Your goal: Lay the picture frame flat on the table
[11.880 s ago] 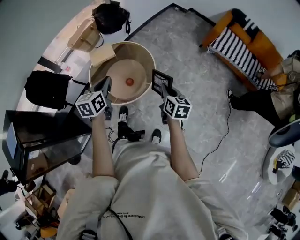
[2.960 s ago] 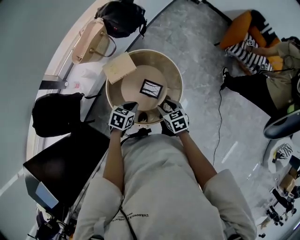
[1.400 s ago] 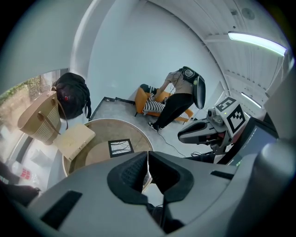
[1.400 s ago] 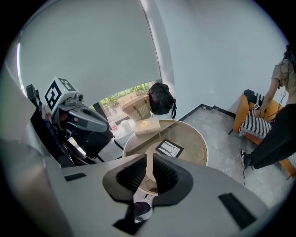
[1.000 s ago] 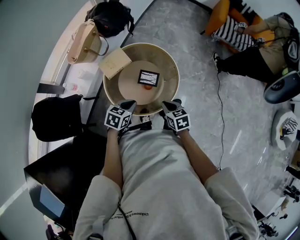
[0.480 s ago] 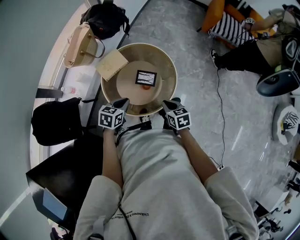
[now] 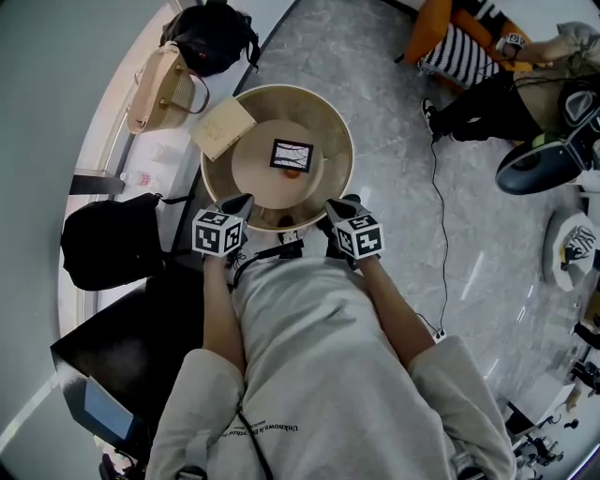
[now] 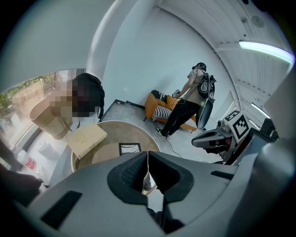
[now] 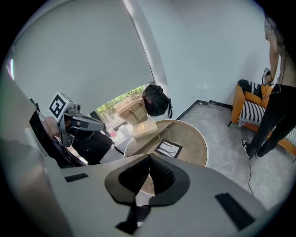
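The black picture frame [image 7: 292, 155] lies flat near the middle of the round beige table [image 7: 330, 120], its pale picture facing up. A small red object [image 7: 294, 172] touches its near edge. The frame also shows beyond the jaws in the left gripper view [image 8: 130, 148] and the right gripper view [image 9: 168, 148]. My left gripper [image 7: 244, 202] hangs at the table's near rim, shut and holding nothing. My right gripper [image 7: 338, 205] is at the near rim too, shut and empty. Both are well short of the frame.
A tan flat box [image 7: 223, 127] overhangs the table's far left rim. A woven bag [image 7: 159, 89] and black bags [image 7: 98, 239] lie to the left. A person [image 7: 497, 94] stands by an orange chair [image 7: 441, 28] at the far right, with a cable [image 7: 441, 216] on the floor.
The frame, earlier held upright in my right gripper above the table, now lies flat on it. Both grippers have drawn back to the near rim. Over the last second my left gripper drifted slightly left.
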A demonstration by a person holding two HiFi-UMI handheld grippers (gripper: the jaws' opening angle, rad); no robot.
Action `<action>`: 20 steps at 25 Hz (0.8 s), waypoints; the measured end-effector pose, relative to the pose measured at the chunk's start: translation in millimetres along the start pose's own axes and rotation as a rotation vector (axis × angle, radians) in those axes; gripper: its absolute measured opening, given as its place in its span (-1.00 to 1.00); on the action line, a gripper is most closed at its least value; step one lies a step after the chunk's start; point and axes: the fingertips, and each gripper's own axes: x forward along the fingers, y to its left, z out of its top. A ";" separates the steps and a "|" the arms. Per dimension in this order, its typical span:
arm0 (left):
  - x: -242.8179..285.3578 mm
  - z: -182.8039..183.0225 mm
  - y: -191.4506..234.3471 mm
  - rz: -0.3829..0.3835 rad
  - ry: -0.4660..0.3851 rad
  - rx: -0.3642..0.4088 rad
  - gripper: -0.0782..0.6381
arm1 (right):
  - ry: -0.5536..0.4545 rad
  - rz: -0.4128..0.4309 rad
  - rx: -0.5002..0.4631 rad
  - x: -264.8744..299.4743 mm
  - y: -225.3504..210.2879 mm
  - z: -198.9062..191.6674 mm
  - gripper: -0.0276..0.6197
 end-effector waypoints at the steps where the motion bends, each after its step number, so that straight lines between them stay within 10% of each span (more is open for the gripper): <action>1: 0.0 0.0 -0.1 0.000 0.001 0.000 -0.72 | -0.003 -0.001 0.001 -0.8 -0.6 0.7 -0.81; 20: 7.2 0.7 -6.9 -0.015 0.026 0.028 -0.72 | -0.003 -0.010 -0.013 -4.1 -3.6 5.0 -0.81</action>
